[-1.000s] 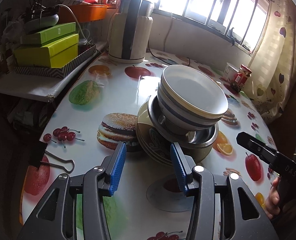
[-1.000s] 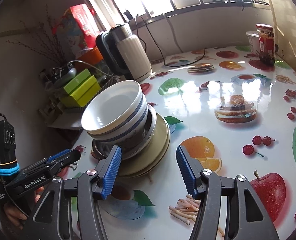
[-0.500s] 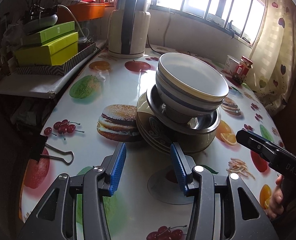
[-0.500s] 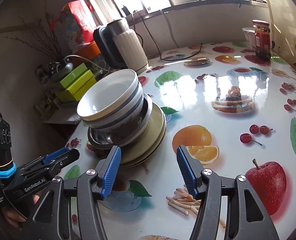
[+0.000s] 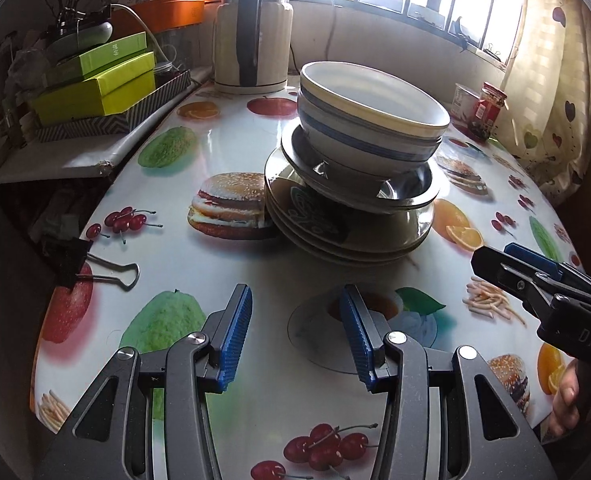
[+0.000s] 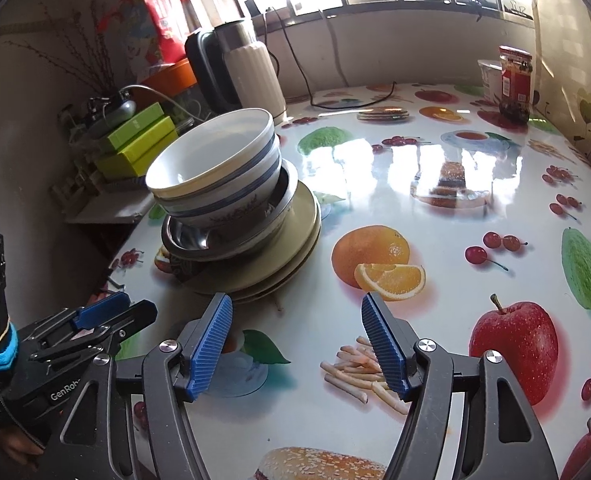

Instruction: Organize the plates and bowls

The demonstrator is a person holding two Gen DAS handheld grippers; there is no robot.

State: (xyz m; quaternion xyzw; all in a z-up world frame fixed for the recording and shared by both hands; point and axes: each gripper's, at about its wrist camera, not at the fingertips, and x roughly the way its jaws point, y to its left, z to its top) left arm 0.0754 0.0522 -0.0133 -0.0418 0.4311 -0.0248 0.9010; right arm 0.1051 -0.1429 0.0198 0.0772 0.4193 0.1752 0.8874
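Observation:
One stack of dishes stands on the fruit-print table: white bowls with blue bands (image 5: 369, 124) (image 6: 219, 172) nested on top, a steel dish (image 5: 407, 192) (image 6: 191, 240) under them, and several beige plates (image 5: 335, 236) (image 6: 279, 248) at the bottom. My left gripper (image 5: 295, 336) is open and empty, a little before the stack. My right gripper (image 6: 297, 344) is open and empty, to the right of the stack's near edge. Each gripper shows in the other's view, the right one (image 5: 527, 276) and the left one (image 6: 107, 320).
A cream kettle (image 5: 251, 36) (image 6: 243, 68) stands behind the stack. Green boxes (image 5: 95, 80) sit on a side shelf at the left. A binder clip (image 5: 91, 268) lies at the table's left edge. A red jar (image 6: 515, 80) and a tub stand at the far right.
Both grippers have drawn back from the stack, toward the table's near edge. The stack has not moved.

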